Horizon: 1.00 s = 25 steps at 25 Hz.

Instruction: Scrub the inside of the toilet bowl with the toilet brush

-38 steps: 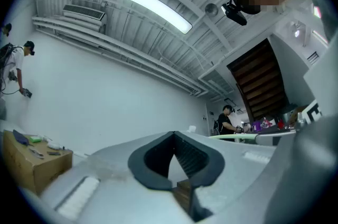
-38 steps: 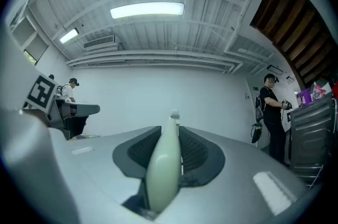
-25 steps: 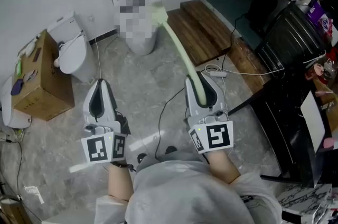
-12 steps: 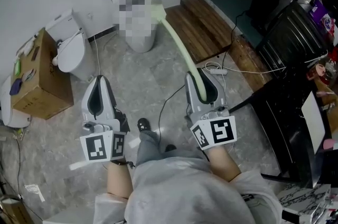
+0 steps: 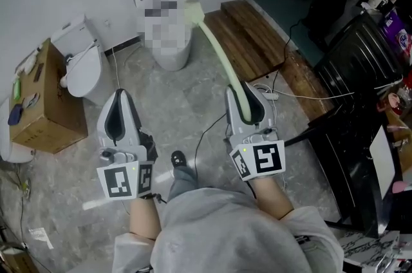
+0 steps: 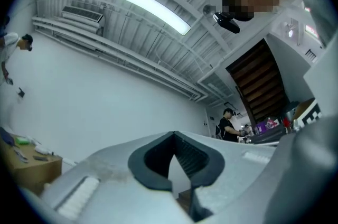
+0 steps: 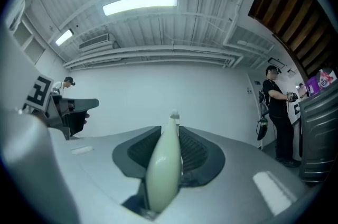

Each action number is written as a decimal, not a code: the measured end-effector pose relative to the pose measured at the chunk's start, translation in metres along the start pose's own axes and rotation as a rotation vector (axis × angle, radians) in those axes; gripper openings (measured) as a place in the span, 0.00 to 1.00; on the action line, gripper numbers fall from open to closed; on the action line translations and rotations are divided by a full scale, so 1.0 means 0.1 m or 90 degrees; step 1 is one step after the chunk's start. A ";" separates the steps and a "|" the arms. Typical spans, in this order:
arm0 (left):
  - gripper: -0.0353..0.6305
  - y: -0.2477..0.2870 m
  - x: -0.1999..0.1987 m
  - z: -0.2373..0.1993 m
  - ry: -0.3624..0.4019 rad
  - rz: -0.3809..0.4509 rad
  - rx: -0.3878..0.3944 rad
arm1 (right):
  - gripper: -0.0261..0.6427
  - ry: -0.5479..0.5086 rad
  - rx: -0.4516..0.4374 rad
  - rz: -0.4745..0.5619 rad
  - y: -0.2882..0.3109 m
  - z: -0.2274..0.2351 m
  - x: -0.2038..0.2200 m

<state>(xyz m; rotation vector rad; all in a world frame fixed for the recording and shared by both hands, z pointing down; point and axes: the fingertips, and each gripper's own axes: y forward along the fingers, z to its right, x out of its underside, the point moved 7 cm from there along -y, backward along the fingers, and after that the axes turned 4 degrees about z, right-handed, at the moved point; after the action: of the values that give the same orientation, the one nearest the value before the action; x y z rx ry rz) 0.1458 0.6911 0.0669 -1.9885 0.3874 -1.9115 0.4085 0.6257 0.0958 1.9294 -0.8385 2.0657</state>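
Grey stone-pattern floor (image 5: 187, 98), white wall behind. Toilet bowl (image 5: 170, 56) stands against the wall, lid up; its opening is covered by a mosaic patch.

Right hand-held gripper (image 5: 239, 98): jaws clamped on the thick end of the toilet brush (image 5: 217, 56). The pale green handle runs forward in a slight curve. The brush head sits at the bowl's right rim; I cannot tell whether it is inside or touching.

Left hand-held gripper (image 5: 118, 98): jaws drawn together, nothing between them, held level beside the right one.

Handling (judgement): brush looks like light plastic, with a long, slightly springy handle. The end grip gives a long lever, so the head may wobble and the smooth handle could twist in the pads. The thick end is the right hold; clamp firmly.
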 end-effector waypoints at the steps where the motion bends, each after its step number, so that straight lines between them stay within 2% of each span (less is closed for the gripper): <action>1: 0.06 0.09 0.05 -0.07 -0.015 -0.006 0.006 | 0.19 -0.005 0.004 0.000 0.12 -0.01 0.03; 3: 0.06 0.29 0.17 -0.21 -0.033 -0.029 0.017 | 0.19 -0.006 0.014 0.001 0.35 -0.02 0.09; 10: 0.06 0.87 0.47 -0.83 -0.017 -0.072 0.031 | 0.19 0.013 0.031 0.001 1.18 -0.07 0.25; 15: 0.06 1.18 0.62 -1.20 -0.023 -0.066 0.049 | 0.19 0.022 0.035 -0.001 1.65 -0.16 0.40; 25: 0.06 1.61 0.86 -1.77 -0.034 -0.048 0.043 | 0.19 0.031 0.049 -0.008 2.29 -0.36 0.65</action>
<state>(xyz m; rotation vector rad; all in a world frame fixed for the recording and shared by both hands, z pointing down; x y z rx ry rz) -0.0185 0.4976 0.0785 -2.0315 0.2349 -1.8861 0.2541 0.4415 0.0970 1.9090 -0.7445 2.1592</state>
